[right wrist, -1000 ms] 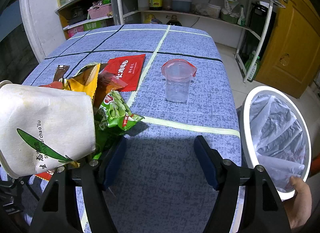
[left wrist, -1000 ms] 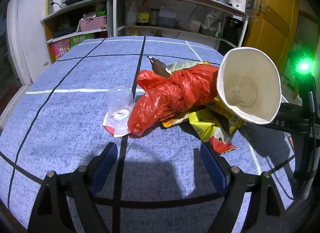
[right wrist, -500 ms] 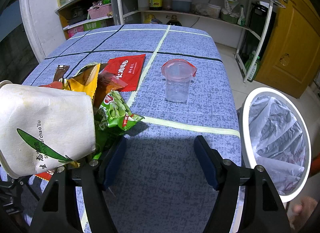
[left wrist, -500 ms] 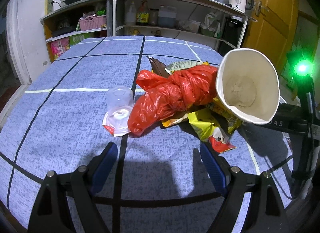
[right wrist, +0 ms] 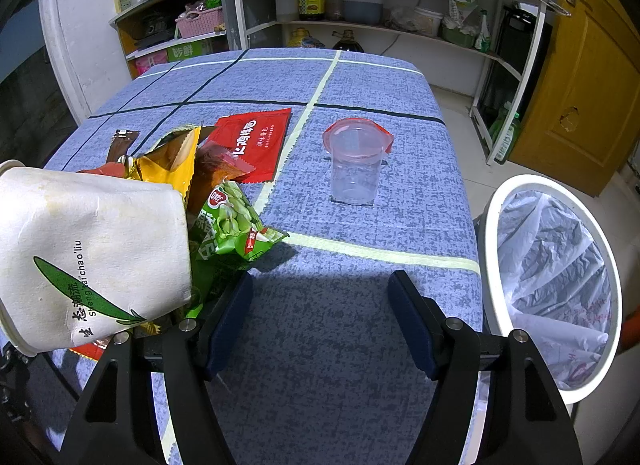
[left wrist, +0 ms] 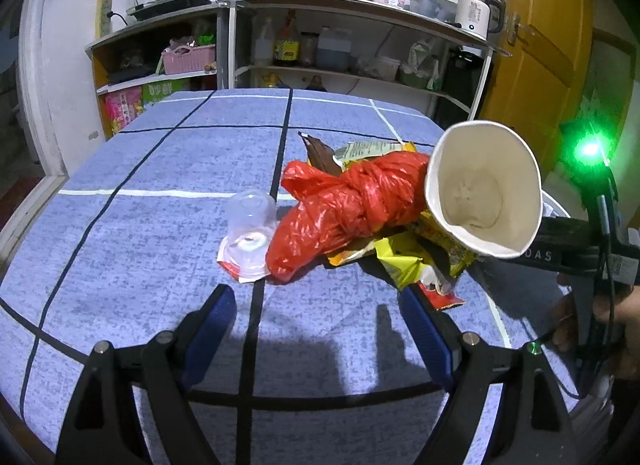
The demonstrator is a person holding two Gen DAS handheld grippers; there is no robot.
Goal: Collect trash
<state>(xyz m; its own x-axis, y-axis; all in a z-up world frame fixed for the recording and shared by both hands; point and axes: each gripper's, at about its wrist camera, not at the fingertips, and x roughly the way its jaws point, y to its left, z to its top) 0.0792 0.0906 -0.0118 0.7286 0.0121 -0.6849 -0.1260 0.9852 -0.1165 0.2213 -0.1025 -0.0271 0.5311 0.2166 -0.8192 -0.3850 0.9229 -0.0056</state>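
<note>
Hardly any of the collecting looks done. The lined trash bin [right wrist: 554, 285] stands on the floor just off the tabletop [right wrist: 360, 77] edge, and only crumpled liner shows inside it; whether anything lies deeper I cannot tell. Nearly all the litter sits on the tabletop beside the big paper noodle cup [left wrist: 484, 189]: a knotted red plastic bag [left wrist: 344, 205] touching the cup's outer wall, yellow snack wrappers [left wrist: 400, 261] under the cup's mouth, a green pea packet [right wrist: 228, 221] just past its base, and a flat red sauce sachet [right wrist: 250, 141] farther from it. One clear plastic cup [left wrist: 250, 221] lies tipped on a small wrapper beside the red bag; another clear cup [right wrist: 356, 161] with a red rim stands upright between the noodle cup and the bin.

The noodle cup hangs tilted above the pile, mouth toward the left camera. What holds it up is hidden; neither gripper's fingers are on it.

The left gripper [left wrist: 320, 329] hovers low over bare cloth, short of the red bag, jaws spread wide and empty. The right gripper [right wrist: 320, 321] points across the tabletop with the bin at its right, jaws likewise wide apart, gripping nothing. In the left view a hand [left wrist: 592, 325] grips the right tool's handle.
</note>
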